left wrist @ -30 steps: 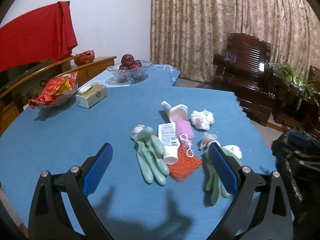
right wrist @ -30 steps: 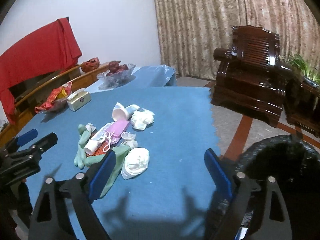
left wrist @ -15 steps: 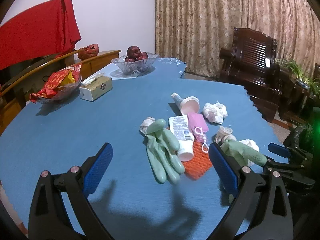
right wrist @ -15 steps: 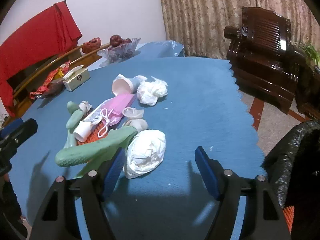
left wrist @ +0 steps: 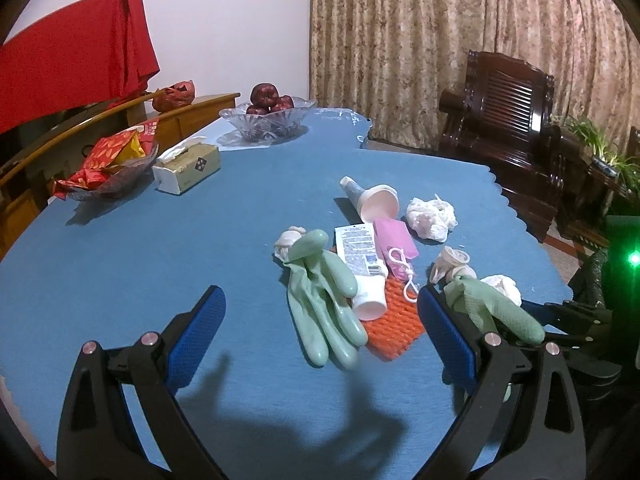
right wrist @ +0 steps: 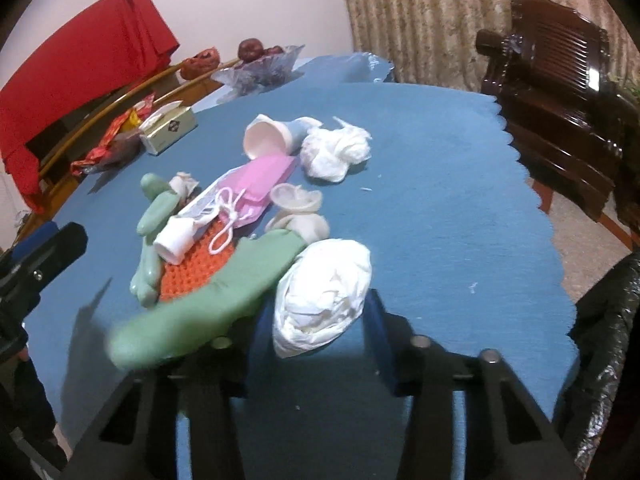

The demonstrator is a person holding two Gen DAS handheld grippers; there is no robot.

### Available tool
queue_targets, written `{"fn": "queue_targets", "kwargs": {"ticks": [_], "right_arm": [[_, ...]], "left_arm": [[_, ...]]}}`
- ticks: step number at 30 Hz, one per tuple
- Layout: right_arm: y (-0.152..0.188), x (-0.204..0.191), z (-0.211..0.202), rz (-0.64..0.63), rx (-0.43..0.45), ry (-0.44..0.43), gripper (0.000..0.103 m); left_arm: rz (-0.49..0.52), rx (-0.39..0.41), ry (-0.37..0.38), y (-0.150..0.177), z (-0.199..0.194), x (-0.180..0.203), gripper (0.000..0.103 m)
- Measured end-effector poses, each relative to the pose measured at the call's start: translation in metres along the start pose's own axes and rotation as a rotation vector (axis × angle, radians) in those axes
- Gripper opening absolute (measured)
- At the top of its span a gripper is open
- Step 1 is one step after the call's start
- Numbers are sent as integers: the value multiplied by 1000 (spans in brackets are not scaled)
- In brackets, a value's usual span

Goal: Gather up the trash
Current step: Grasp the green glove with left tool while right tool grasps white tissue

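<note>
Right gripper (right wrist: 316, 332) is closing w/ the white wad (right wrist: 322, 294) between its jaws, at the near edge of the blue table (right wrist: 440, 184); pads aren't clearly pressing yet. Risk: the green glove (right wrist: 208, 304) draped over its left finger could get pinched too, or drag the pile along. Wad is soft, so it may slip out on the lift. Left gripper (left wrist: 320, 320) hangs wide open, empty, above the other glove (left wrist: 320, 300). Black bin bag (right wrist: 608, 336) sits right of the table, contents not visible. Farther off, snack bowl (left wrist: 108, 172) holds red packets, fruit bowl (left wrist: 268, 116) holds dark red fruit.
</note>
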State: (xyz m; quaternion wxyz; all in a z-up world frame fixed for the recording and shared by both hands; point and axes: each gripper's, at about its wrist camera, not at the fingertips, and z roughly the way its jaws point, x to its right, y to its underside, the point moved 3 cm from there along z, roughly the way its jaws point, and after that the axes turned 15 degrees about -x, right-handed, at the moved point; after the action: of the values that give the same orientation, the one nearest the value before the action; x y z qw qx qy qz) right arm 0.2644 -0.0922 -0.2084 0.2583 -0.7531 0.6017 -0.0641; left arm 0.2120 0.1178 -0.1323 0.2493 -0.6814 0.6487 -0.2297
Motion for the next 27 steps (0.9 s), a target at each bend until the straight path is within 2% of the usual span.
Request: {"fn": "queue_targets", "kwargs": {"ticks": [4, 11, 24, 27], "right_arm": [[2, 3, -5, 18, 8, -20, 34], [6, 17, -28, 43, 29, 24, 34], [10, 63, -81, 107, 132, 81, 34], [8, 72, -88, 111, 149, 91, 34]], "left_arm": [[9, -4, 4, 0, 1, 5, 94], [27, -5, 17, 0, -1, 20, 94], [94, -11, 99, -5, 8, 80, 93], [120, -25, 117, -6, 15, 97, 85]]}}
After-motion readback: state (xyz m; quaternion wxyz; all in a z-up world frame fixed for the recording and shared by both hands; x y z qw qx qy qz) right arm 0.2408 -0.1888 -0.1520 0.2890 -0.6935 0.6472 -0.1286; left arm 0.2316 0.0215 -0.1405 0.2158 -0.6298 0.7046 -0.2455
